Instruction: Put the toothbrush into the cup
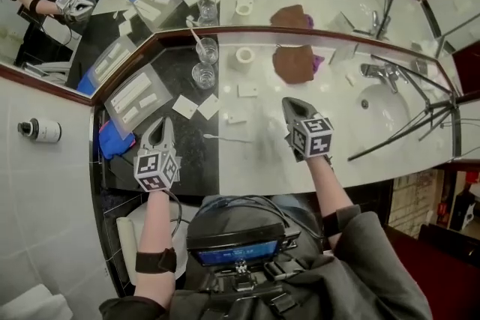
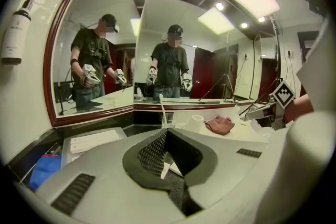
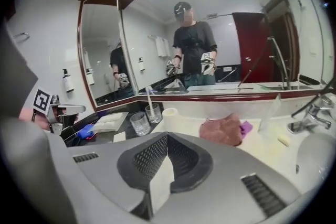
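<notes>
The toothbrush [image 1: 196, 36] stands tilted inside the far cup [image 1: 208, 51], close to the mirror at the back of the tabletop [image 1: 255, 165]. A second glass [image 1: 203, 75], empty, stands just beside this cup, on the near side. The left tool [image 1: 160, 124] has its jaws pressed together with nothing between them, above the dark part of the tabletop. The right tool [image 1: 292, 103] is closed and empty too, above the light part, near a brown cloth [image 1: 294, 64]. Neither tool touches the cup.
</notes>
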`<state>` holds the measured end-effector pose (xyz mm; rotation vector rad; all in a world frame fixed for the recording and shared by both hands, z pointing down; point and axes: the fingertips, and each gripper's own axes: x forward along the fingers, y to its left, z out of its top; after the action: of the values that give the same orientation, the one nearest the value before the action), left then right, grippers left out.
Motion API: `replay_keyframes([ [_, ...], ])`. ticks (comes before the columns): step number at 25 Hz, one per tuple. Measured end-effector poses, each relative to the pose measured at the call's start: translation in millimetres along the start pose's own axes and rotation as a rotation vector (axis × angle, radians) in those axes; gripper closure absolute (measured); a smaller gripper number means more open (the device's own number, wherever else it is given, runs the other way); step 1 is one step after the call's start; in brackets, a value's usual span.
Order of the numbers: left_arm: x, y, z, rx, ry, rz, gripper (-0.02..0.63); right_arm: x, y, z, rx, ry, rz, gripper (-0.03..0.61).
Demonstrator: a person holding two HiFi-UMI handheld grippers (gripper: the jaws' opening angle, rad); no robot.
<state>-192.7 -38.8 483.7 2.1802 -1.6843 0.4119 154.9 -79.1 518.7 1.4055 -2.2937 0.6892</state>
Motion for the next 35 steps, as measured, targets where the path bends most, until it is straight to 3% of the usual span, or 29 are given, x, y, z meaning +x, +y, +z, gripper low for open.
replay_keyframes([
  [8, 8.2, -18.3, 7.6, -0.004, -0.003, -0.031, 0.612, -50.5, -85.2, -12.8, 0.125, -0.056, -0.162, 0.558],
  [17, 7.4, -29.6, 7.3, 0.01, 0.005, -0.039, 0.612, -66.5, -110.3, -22.5, 0.157, -0.069, -0.201, 0.558],
  [26, 2.8, -30.3, 7.3, 0.003, 0.005, -0.021, 0.612, -46.8, -97.0, -5.7, 0.109, -0.086, -0.115, 0.558],
  [32, 2.7, -25.7, 8.1, 0.004, 0.008, -0.018, 0.612, 5.2, -59.6, 48.4, -0.013, -0.121, 0.022, 0.555],
  [35, 5.7, -22.9, 9.3, 0.009, 0.007, -0.022, 0.612, 42.4, -29.5, 78.8, -0.087, -0.125, 0.114, 0.499],
])
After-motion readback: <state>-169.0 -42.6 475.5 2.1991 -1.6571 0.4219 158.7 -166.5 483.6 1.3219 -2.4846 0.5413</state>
